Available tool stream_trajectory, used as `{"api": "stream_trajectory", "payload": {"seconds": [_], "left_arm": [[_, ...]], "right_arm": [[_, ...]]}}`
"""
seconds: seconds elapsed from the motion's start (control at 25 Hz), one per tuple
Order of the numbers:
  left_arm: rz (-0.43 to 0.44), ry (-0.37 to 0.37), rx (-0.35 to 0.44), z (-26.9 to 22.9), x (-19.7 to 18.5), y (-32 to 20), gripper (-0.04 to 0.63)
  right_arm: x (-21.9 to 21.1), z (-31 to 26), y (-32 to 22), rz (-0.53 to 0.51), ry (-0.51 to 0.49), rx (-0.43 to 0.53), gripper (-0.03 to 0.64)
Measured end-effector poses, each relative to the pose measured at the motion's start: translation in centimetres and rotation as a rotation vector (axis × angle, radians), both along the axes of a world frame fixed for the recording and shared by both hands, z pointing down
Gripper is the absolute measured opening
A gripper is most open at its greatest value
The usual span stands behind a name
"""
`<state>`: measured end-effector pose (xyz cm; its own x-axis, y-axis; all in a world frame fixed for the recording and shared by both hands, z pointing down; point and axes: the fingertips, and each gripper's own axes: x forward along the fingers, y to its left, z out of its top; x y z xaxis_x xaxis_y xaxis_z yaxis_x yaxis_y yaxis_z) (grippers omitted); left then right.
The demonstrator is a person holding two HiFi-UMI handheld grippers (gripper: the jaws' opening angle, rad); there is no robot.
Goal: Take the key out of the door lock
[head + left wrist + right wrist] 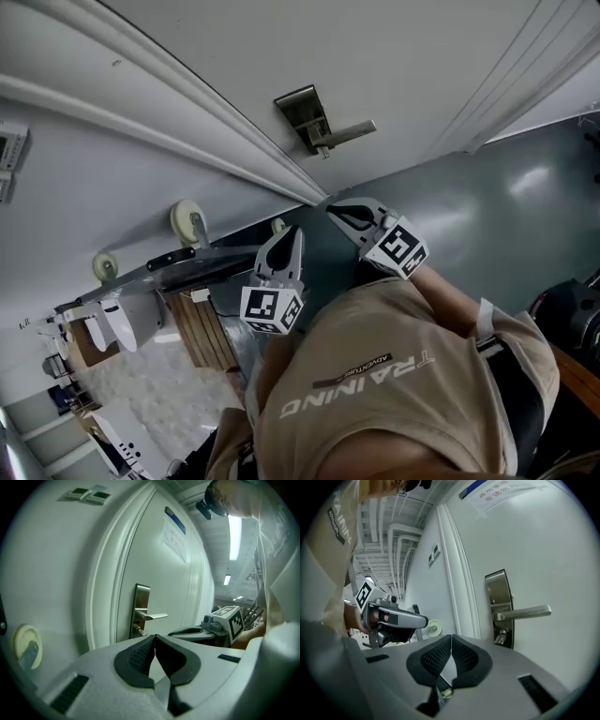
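A white door carries a metal lock plate (pixel 305 114) with a lever handle (pixel 349 132). A small key (pixel 323 150) sticks out of the plate just under the lever. In the right gripper view the key (pixel 500 638) sits below the lever (pixel 525 613); in the left gripper view the key (pixel 137 629) is small and far off. My right gripper (pixel 330 208) is shut and empty, short of the door and apart from the key. My left gripper (pixel 295 231) is shut and empty too, beside the right one and further from the lock.
The white door frame (pixel 216 122) runs beside the lock. A cream wheel (pixel 187 221) on a bracket sits on the wall past the frame. Wall switches (pixel 89 495) are mounted high up. A paper notice (pixel 497 491) hangs on the door above the lock.
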<state>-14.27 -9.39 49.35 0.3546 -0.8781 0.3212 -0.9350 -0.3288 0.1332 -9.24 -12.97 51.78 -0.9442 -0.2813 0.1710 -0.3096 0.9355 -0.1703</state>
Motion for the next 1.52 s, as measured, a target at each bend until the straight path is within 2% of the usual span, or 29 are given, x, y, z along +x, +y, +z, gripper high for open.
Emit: {"api": "stream_trajectory", "payload": {"seconds": [0.32, 0.44, 0.64, 0.8, 1.12, 1.24, 1.4, 1.52], "left_arm": [[0.053, -0.028, -0.06, 1.4, 1.3, -2.7, 0.009], [0.07, -0.027, -0.083, 2.0, 1.9, -3.0, 0.009], [0.096, 0.003, -0.101, 2.6, 2.5, -3.1, 0.009], [0.116, 0.018, -0.109, 2.9, 2.3, -2.7, 0.009], [0.152, 0.011, -0.02, 1.0, -0.1, -4.0, 0.009], [0.189, 0.01, 0.027, -1.0, -0.3, -3.9, 0.009], [0.209, 0.023, 0.085, -3.0, -1.1, -4.4, 0.009], [0.214, 0.03, 0.107, -3.4, -2.0, -4.4, 0.009]], "right_arm": [[0.3, 2.0, -2.7, 0.027, -0.022, -0.063, 0.015], [0.5, 2.7, -2.8, 0.005, -0.007, -0.058, 0.015], [-0.1, 3.2, -2.2, -0.061, 0.031, -0.029, 0.015], [-0.3, 3.1, -2.1, -0.031, 0.042, -0.048, 0.015], [-1.8, 1.7, -2.5, 0.054, 0.106, -0.005, 0.015], [-2.2, -0.2, -2.7, 0.121, 0.108, -0.005, 0.015], [-2.5, -2.3, -4.0, 0.183, 0.118, 0.039, 0.015], [-2.4, -2.8, -4.8, 0.227, 0.084, 0.011, 0.015]]}}
